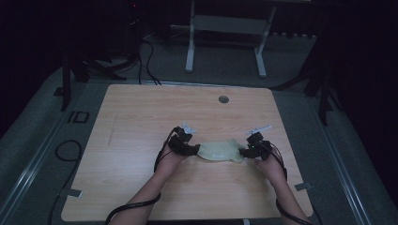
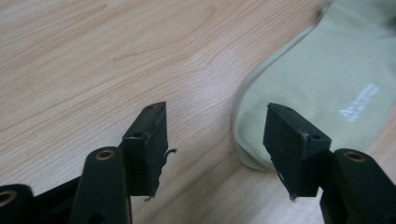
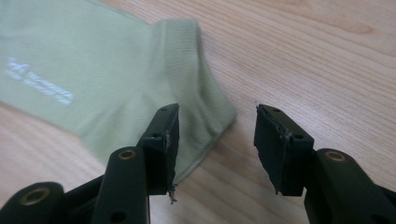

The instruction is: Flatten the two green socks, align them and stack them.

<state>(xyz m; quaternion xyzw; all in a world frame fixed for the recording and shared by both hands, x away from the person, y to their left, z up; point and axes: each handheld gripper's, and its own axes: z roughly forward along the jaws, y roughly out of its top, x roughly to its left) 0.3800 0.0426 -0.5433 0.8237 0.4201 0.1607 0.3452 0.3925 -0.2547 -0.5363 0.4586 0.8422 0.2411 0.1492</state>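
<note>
pale wood grain covers the table [image 1: 141, 117], a broad square top with a small round grommet [image 1: 224, 99] near its far edge. dark floor lies around it, with a white desk frame [image 1: 225, 37] standing well beyond the far edge and black cables [image 1: 145, 61] trailing to the far left.

near the middle of the table, toward its near side, lies a light green sock [image 1: 219, 151], flat on the wood and stretched from left to right. small white lettering [image 2: 358, 103] is printed on its fabric.

from the near edge come the person's two forearms, one to each end of the sock. the left gripper [image 1: 190, 149] sits at the sock's left end; in the left gripper view its jaws stand apart, one over bare wood and the other over the sock's rounded edge [image 2: 243, 140], with nothing pressed between the pads. the right gripper [image 1: 246, 151] sits at the sock's right end; in the right gripper view its jaws are likewise spread, one above the ribbed cuff [image 3: 187, 70] and the other over bare table, and the sock's corner lies loose between them, not pinched.
</note>
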